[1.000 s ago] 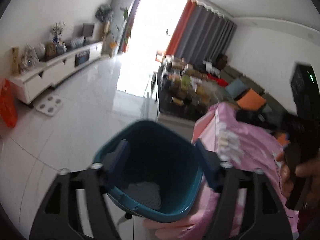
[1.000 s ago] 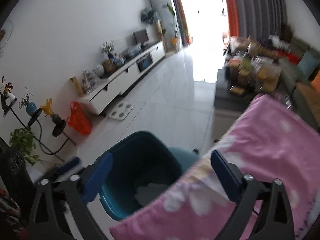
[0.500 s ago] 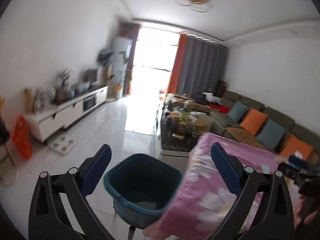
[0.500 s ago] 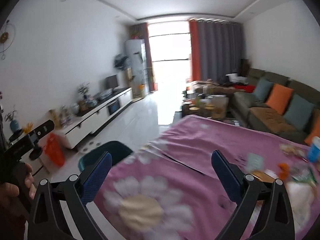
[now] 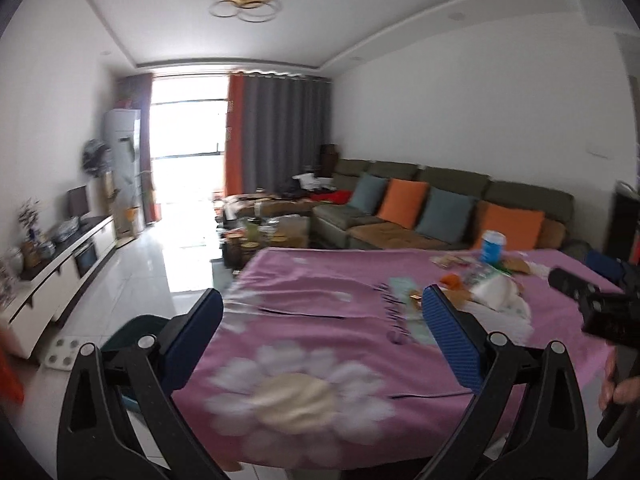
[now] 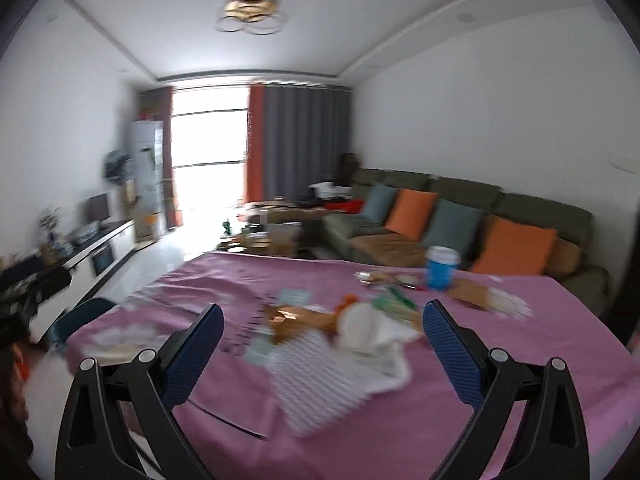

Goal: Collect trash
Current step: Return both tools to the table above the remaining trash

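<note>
Both grippers' fingers stand wide with nothing between them. Beyond the right gripper (image 6: pixel 322 344), the trash (image 6: pixel 352 332) lies in a blurred heap on the pink cloth (image 6: pixel 500 400), a blue cup (image 6: pixel 440 268) past it. Low beside the left gripper's (image 5: pixel 320 338) left finger (image 5: pixel 196 332), the bin (image 5: pixel 132 330) stands off the cloth's edge.

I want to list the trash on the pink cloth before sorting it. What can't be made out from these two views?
- Trash pile, right wrist view: motion blur smears the wrappers and paper; single items cannot be told apart.
- Blue cup: label too blurred to read.
- Teal bin, left wrist view: mostly hidden by the left gripper finger and tablecloth; contents unseen.
- Right gripper: open, nothing between its fingers.
</note>
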